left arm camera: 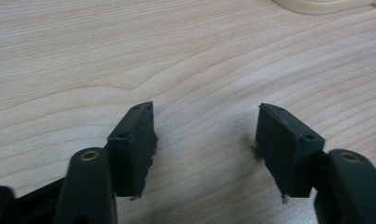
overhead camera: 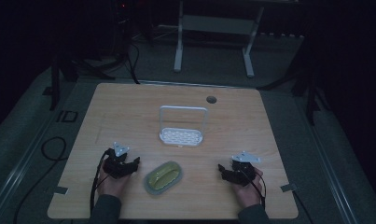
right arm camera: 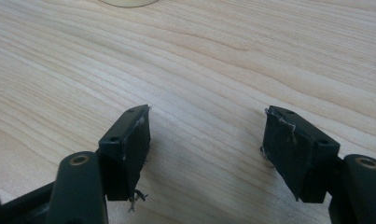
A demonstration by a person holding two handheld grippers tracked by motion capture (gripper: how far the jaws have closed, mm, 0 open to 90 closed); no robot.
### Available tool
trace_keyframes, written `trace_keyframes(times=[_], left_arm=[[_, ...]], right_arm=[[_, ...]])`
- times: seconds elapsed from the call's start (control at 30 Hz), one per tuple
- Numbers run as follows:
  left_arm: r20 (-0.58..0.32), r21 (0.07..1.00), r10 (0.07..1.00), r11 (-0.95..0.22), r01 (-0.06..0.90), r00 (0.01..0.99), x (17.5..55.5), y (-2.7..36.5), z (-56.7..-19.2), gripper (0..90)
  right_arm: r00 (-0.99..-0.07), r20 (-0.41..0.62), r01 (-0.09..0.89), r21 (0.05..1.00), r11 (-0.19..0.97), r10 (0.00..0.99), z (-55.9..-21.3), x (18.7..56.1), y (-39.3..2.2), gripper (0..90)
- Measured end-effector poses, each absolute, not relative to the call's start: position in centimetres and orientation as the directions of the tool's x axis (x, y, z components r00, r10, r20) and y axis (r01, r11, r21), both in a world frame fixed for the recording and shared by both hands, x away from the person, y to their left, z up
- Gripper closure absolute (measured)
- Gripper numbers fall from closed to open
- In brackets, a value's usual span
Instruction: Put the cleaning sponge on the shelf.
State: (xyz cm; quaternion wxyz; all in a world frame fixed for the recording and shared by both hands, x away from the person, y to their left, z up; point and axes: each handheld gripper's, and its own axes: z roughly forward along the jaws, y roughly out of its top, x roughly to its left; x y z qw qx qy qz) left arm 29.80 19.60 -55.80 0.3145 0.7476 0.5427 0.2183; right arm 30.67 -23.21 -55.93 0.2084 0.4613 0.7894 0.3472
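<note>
The dish (overhead camera: pixel 163 177) lies on the near tabletop (overhead camera: pixel 129 107) between the grippers, long axis running near-left to far-right. The pale wood tabletop stands in a dark room over grey floor. The dish looks oval, yellowish-green, perhaps grey-rimmed. A white rack (overhead camera: pixel 182 126) stands beyond it. The left gripper (left arm camera: pixel 205 140) and right gripper (right arm camera: pixel 206 142) are wide apart, empty.

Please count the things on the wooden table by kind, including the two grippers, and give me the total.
Grippers: 2, the left gripper and the right gripper, both open and holding nothing.
Oval dish: 1, the yellowish-green dish between them.
White rack: 1, the white rack farther back on the table.
Total: 4
</note>
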Motion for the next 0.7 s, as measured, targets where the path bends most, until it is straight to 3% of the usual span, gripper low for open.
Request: trace_keyframes(times=[0.7], left_arm=[[-0.132, 0.720, 0.860, -0.259, 0.644, 0.493, 28.7, 18.2, -52.5, 65.7]], right_arm=[[-0.489, -0.008, 0.584, 0.740, 0.334, 0.872, -55.9, 30.7, -23.2, 31.2]])
